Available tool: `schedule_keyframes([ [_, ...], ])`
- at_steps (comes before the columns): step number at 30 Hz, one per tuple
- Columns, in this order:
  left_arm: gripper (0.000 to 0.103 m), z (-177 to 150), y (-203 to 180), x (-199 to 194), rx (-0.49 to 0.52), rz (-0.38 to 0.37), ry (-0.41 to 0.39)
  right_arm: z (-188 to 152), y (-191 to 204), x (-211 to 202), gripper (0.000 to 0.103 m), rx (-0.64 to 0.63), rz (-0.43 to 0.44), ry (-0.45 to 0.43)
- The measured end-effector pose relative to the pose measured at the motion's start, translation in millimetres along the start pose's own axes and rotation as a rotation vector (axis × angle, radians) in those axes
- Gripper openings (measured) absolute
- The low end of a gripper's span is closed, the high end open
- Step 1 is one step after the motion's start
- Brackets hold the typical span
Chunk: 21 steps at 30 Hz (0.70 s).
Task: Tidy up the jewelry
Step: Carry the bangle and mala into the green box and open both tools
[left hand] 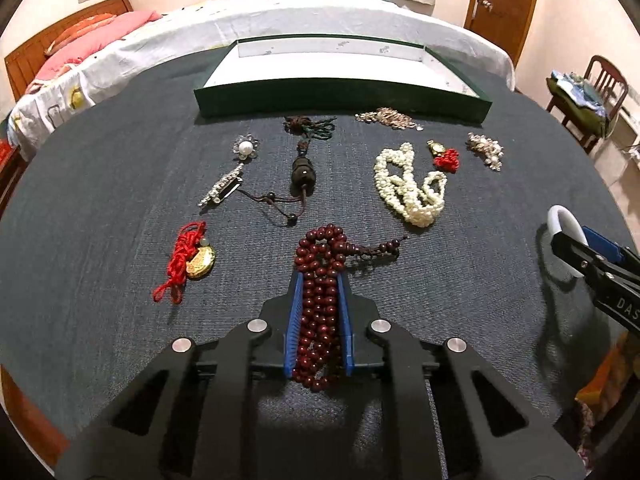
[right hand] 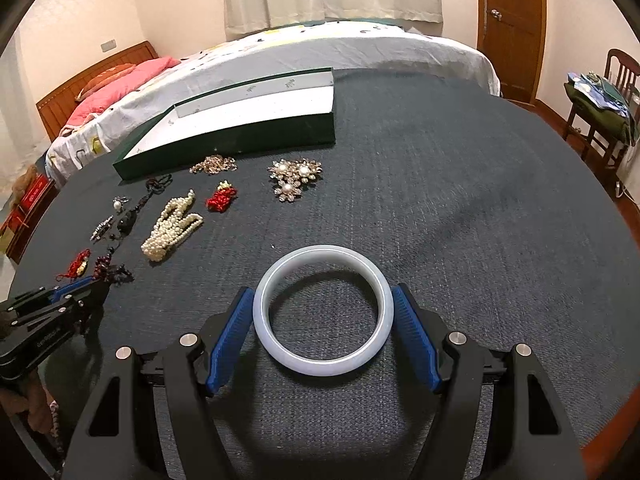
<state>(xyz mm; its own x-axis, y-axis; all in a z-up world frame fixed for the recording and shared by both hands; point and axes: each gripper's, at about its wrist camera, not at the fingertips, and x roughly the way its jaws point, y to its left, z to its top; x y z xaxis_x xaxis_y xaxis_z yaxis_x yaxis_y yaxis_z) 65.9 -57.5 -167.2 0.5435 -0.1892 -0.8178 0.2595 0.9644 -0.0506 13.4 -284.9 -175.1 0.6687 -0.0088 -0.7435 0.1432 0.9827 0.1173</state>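
Observation:
A strand of dark red beads lies bunched on the dark cloth table, and my left gripper is shut on its near part, blue pads pressing both sides. The right wrist view shows that gripper at the far left, by the beads. A pale white bangle lies flat on the cloth with my right gripper closed on it, one pad against each outer side. In the left wrist view that gripper and the bangle sit at the right edge. A green tray with a white floor stands behind the jewelry.
Spread on the cloth are a pearl necklace, a red knot with gold pendant, a dark pendant on a cord, a pearl flower brooch, a pearl brooch cluster and a gold chain. A bed lies behind the table.

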Motion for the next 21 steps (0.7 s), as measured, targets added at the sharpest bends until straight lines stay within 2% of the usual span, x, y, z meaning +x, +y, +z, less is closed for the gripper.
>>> schedule_keyframes([
  [11,0.017,18.8,8.5,-10.0,-0.034,0.005,-0.041,17.5,9.7,-6.7,0.068,0.002,0.048,-0.022],
  [16,0.017,46.6,12.8,-13.3,-0.022,0.01,-0.093,44.1,19.4,-7.5,0.068,-0.007,0.075,-0.06],
  [21,0.017,89.9,18.1,-13.3,-0.026,-0.005,-0.154,84.0,29.9,0.8,0.068,-0.026,0.085,-0.121],
])
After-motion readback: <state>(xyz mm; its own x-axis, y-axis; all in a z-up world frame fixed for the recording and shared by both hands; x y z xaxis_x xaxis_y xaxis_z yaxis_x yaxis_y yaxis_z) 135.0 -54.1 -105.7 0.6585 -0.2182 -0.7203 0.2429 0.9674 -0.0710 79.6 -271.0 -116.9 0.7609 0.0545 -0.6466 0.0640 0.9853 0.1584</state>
